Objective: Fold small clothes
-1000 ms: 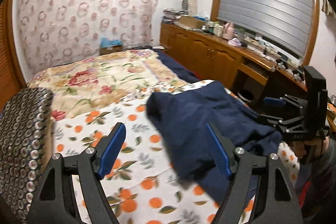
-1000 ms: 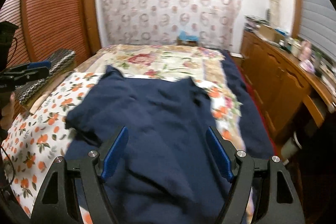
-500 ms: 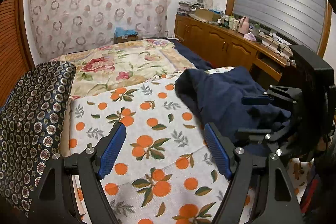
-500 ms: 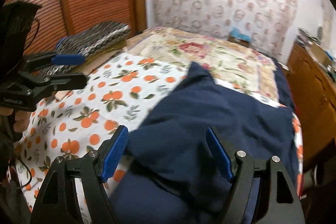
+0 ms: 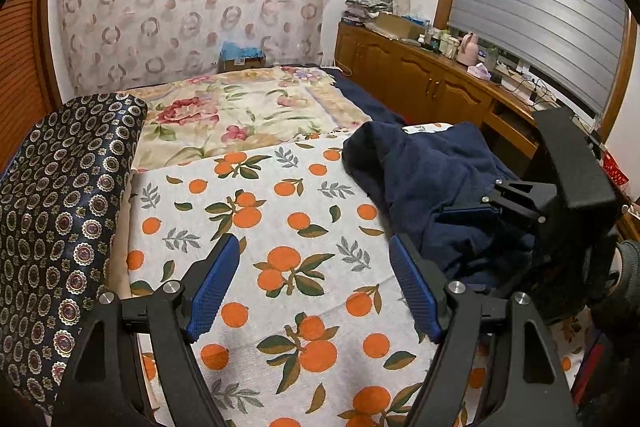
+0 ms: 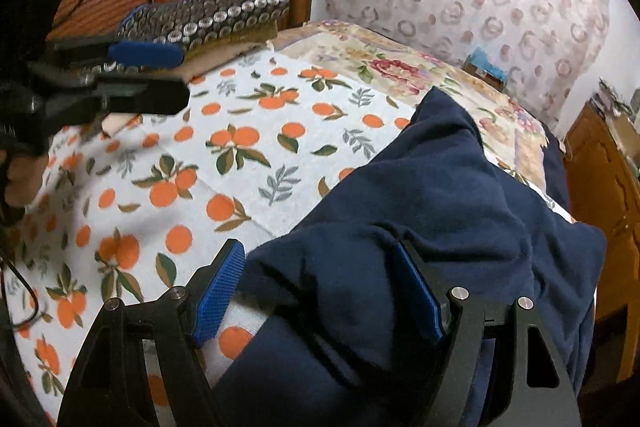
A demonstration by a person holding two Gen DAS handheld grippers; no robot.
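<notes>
A crumpled navy garment (image 5: 432, 179) lies on the right part of the orange-print sheet (image 5: 280, 227). My left gripper (image 5: 316, 267) hovers open over bare sheet, left of the garment, with nothing between its fingers. In the right wrist view the navy garment (image 6: 440, 207) fills the lower right. My right gripper (image 6: 320, 275) is open and low over its left edge, with fabric lying between the jaws and the left pad (image 6: 220, 287) over the sheet (image 6: 240, 147). Each gripper shows in the other's view: the right gripper (image 5: 480, 227) and the left gripper (image 6: 176, 75).
A dark patterned cushion (image 5: 60, 227) lines the bed's left side. A floral quilt (image 5: 240, 111) covers the far end of the bed. Wooden cabinets (image 5: 420, 83) with clutter on top run along the right wall. A person's hand (image 6: 24, 179) holds the left gripper.
The left view has swung left and down, so the garment now sits to its right. The right gripper has rolled and moved left and lower, onto the garment's left edge. Both stayed open.
</notes>
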